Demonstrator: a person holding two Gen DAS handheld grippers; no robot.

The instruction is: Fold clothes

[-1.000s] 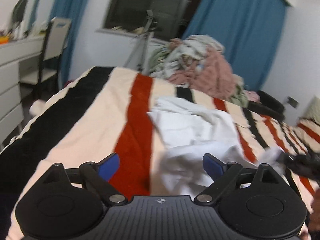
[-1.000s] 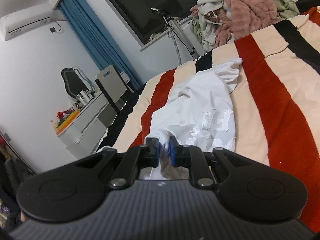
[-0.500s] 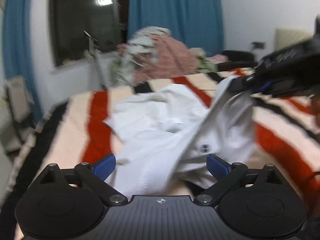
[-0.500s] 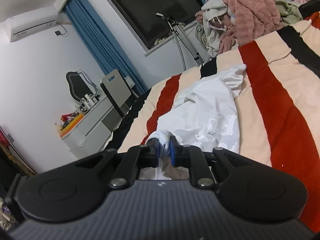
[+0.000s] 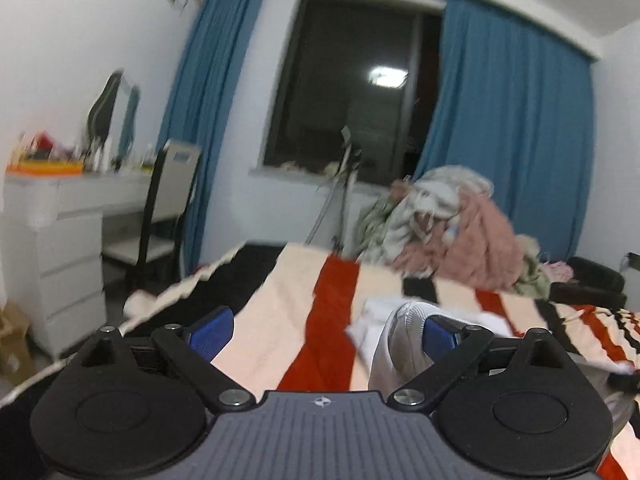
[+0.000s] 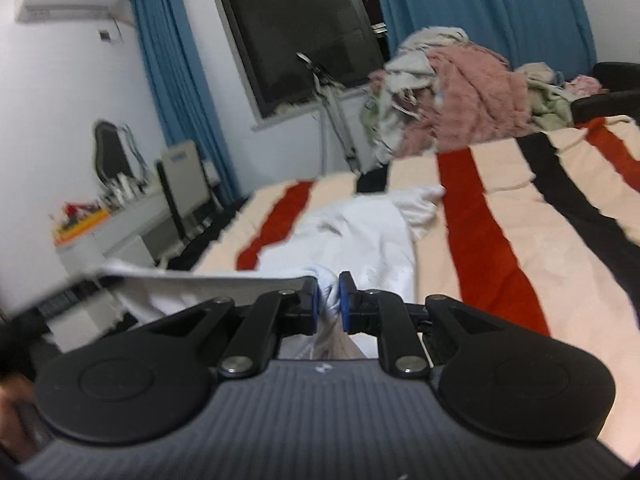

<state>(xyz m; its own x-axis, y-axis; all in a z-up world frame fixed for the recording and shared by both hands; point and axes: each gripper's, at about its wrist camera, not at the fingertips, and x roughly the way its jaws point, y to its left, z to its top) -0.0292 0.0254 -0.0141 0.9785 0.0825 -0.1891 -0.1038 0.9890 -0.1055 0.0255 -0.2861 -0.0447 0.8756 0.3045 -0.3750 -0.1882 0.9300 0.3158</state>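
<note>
One claw (image 6: 329, 300) pinches the white shirt (image 6: 360, 236); the other (image 5: 324, 332) gapes.

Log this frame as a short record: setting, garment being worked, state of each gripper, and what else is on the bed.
setting: bedroom, striped blanket on the bed, dark window with blue curtains behind
garment: white shirt, crumpled, lying lengthwise on the blanket
right gripper: shut on a bunched fold of the shirt's near end
left gripper: open, a fold of white cloth lying against its right finger, not clamped
other on bed: clothes pile, pink and pale garments at the far end
image quality: both views motion-blurred
</note>
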